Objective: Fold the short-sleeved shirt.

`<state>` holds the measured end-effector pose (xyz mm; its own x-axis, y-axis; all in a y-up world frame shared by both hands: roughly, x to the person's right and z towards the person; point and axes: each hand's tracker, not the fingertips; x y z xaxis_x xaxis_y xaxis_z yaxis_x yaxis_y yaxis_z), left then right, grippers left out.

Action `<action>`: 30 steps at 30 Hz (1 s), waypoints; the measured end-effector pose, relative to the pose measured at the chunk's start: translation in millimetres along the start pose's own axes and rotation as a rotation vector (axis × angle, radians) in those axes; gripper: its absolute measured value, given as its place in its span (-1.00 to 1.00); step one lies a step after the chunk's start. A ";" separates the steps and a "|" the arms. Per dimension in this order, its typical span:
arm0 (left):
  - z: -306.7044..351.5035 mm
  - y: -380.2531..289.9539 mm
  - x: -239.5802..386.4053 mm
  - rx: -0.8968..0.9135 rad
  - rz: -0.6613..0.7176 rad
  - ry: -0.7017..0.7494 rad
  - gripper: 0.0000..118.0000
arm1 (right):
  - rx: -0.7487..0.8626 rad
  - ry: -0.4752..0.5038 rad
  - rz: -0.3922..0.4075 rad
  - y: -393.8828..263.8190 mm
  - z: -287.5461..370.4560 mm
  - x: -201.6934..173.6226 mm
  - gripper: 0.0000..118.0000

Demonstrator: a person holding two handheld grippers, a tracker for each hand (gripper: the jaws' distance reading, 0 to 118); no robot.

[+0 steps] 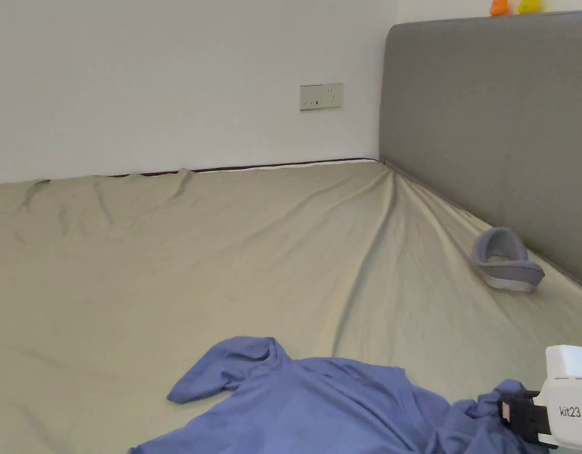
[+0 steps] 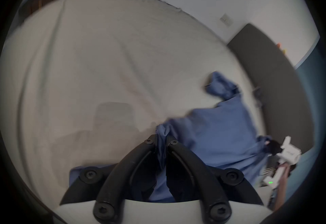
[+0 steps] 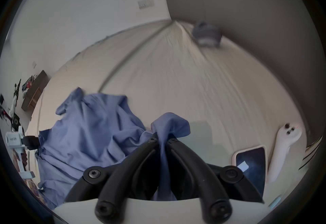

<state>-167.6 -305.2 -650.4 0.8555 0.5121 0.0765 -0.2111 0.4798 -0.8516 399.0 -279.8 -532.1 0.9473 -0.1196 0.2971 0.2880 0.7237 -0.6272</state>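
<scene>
A blue short-sleeved shirt lies crumpled on the beige bed sheet, one sleeve pointing to the far left. My right gripper is at the lower right of the head view, shut on a bunch of the shirt's cloth. In the left gripper view, my left gripper is shut on another edge of the shirt, with cloth pinched between its black jaws. The right gripper appears there at the shirt's far side. The left gripper appears at the left of the right gripper view.
A grey headboard stands along the right. A grey slipper-like object lies by it. A tablet and a white controller lie on the bed to my right. A dark shelf stands beyond the bed's far end.
</scene>
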 end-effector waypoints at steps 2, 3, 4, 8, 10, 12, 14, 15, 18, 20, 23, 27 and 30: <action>10.0 6.8 18.1 0.041 -0.055 0.027 -0.90 | 0.122 0.039 0.001 14.7 20.0 -7.4 -0.95; 20.5 13.3 28.3 0.066 -0.096 0.029 -0.90 | 0.197 0.043 -0.026 24.0 37.4 -12.8 -0.95; 30.5 19.3 34.3 0.097 -0.115 0.015 -0.90 | 0.254 0.069 -0.042 34.3 54.6 -16.1 -0.95; 98.8 50.7 55.6 0.234 -0.133 -0.004 -0.90 | 0.427 0.135 0.012 73.8 123.2 -30.4 -0.95; 140.7 62.7 66.7 0.317 -0.177 0.011 -0.90 | 0.532 0.135 0.039 87.0 160.3 -38.3 -0.95; 187.0 72.1 76.2 0.411 -0.195 0.017 -0.90 | 0.609 0.102 0.065 97.3 192.7 -42.2 -0.95; 229.9 79.0 84.5 0.488 -0.190 0.015 -0.90 | 0.728 0.050 0.111 107.7 222.3 -40.5 -0.95; 251.5 81.7 88.9 0.516 -0.197 0.025 -0.90 | 0.770 0.031 0.111 109.8 236.8 -38.0 -0.95; 303.0 85.3 94.9 0.591 -0.221 0.103 -0.90 | 0.833 -0.011 0.081 116.5 263.9 -23.3 -0.95; 322.4 95.3 85.9 0.634 -0.211 0.126 -0.90 | 0.866 -0.092 0.105 118.5 274.1 -18.4 -0.95; 345.6 104.8 85.7 0.655 -0.196 0.093 -0.90 | 0.872 -0.096 0.102 129.7 269.0 -7.2 -0.95; 343.5 123.3 99.9 0.626 -0.234 0.139 -0.90 | 0.866 -0.068 0.112 145.4 255.5 -22.1 -0.95; 323.8 142.5 112.3 0.600 -0.253 0.206 -0.90 | 0.878 -0.090 0.205 155.8 240.8 -47.3 -0.95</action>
<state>-254.8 51.4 -595.3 0.9730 0.2147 0.0849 -0.1674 0.9093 -0.3810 365.3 2.3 -470.4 0.9431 0.0956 0.3184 -0.1304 0.9874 0.0895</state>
